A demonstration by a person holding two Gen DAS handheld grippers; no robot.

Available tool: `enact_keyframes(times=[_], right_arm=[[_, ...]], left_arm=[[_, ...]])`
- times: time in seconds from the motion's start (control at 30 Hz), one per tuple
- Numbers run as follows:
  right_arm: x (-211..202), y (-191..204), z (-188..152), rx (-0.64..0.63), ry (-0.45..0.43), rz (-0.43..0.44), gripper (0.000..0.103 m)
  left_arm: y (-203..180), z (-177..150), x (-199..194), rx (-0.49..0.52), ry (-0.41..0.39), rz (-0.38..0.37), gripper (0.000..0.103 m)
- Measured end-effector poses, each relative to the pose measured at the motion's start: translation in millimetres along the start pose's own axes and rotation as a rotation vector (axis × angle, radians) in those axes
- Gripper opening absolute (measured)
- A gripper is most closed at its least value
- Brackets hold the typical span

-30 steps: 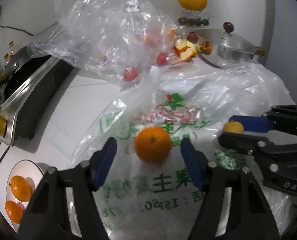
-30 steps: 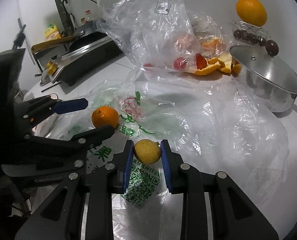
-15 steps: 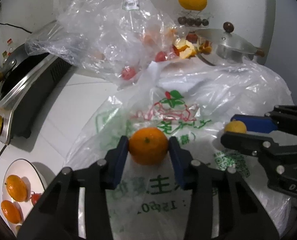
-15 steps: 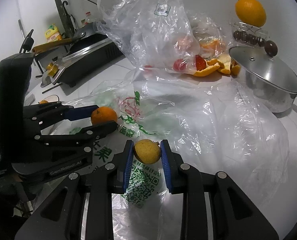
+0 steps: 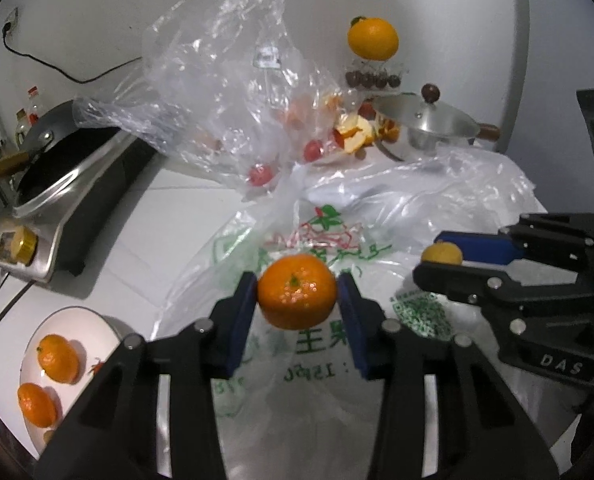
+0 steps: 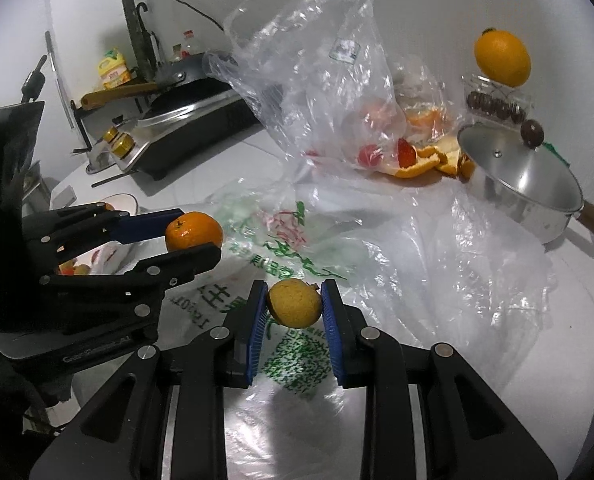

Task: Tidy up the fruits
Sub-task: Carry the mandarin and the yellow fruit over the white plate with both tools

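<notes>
My left gripper (image 5: 297,300) is shut on an orange tangerine (image 5: 296,291), held just above the printed plastic bag (image 5: 321,344). From the right wrist view the same tangerine (image 6: 193,230) sits in the left gripper (image 6: 193,232) at the left. My right gripper (image 6: 293,306) is shut on a small yellow fruit (image 6: 294,303), also lifted off the bag (image 6: 297,360). In the left wrist view that yellow fruit (image 5: 442,253) shows between the right gripper's fingers (image 5: 443,254). A white plate (image 5: 77,320) at lower left holds two tangerines (image 5: 57,358).
A clear bag (image 5: 225,92) with red fruit and peels stands behind. A lidded steel pot (image 6: 521,176) is at the right, with an orange (image 6: 501,62) on a jar behind it. A stove with a pan (image 5: 65,184) lies left.
The left gripper's jaws closed onto the tangerine and lifted it off the bag. The right gripper rose slightly with the yellow fruit still held.
</notes>
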State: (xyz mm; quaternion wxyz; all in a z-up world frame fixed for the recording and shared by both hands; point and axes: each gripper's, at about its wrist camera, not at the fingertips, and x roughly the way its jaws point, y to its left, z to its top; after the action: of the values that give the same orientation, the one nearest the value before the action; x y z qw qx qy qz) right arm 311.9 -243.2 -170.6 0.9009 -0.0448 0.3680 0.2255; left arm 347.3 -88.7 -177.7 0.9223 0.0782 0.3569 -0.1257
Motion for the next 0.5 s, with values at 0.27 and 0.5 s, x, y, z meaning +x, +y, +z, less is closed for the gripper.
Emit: enact_keyframes(times=[0.27, 0.5], right_arm=[[-16, 23, 4, -0.033, -0.021, -0.003, 0.029], [-26, 46, 5, -0.061, -0.034, 0.003, 0.029]], left_arm=[[9, -9, -33, -0.014, -0.036, 0.007, 0.043], [21, -21, -57, -0.033, -0.053, 0.023, 0.043]])
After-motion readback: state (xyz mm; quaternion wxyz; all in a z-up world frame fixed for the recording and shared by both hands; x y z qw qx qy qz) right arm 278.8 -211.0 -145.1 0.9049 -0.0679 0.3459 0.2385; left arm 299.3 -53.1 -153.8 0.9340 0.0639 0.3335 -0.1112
